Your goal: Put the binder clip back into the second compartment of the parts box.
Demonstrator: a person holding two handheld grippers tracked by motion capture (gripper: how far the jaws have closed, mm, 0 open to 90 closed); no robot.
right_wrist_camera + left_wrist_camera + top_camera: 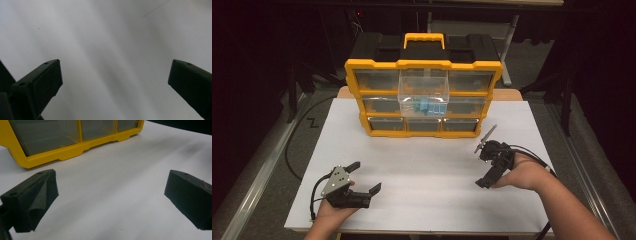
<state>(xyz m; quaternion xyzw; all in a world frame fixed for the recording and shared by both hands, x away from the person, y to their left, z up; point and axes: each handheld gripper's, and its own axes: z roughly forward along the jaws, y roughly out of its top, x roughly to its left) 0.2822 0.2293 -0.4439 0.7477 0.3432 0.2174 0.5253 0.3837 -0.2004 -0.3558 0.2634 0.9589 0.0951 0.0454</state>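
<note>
A yellow and black organiser [422,64] with clear drawers stands upright at the back of the white tabletop [427,200]. Its upper middle drawer [423,87] is pulled out and holds blue pieces [428,106]. At the near left, a hand holds my left gripper [367,176] low over the table, open and empty, aimed toward the organiser. In the left gripper view the left gripper [111,186] faces the organiser's bottom drawers [62,153]. My right gripper [483,167] is at the right, tilted down at the table, open. In the right gripper view the right gripper [115,75] has bare white surface between its jaws.
A black cable [294,145] loops on the floor left of the table. A cable [532,152] trails from the right gripper over the wrist. Dark stands and a chair base [507,60] sit behind the organiser. Wide white surface lies between the two hands.
</note>
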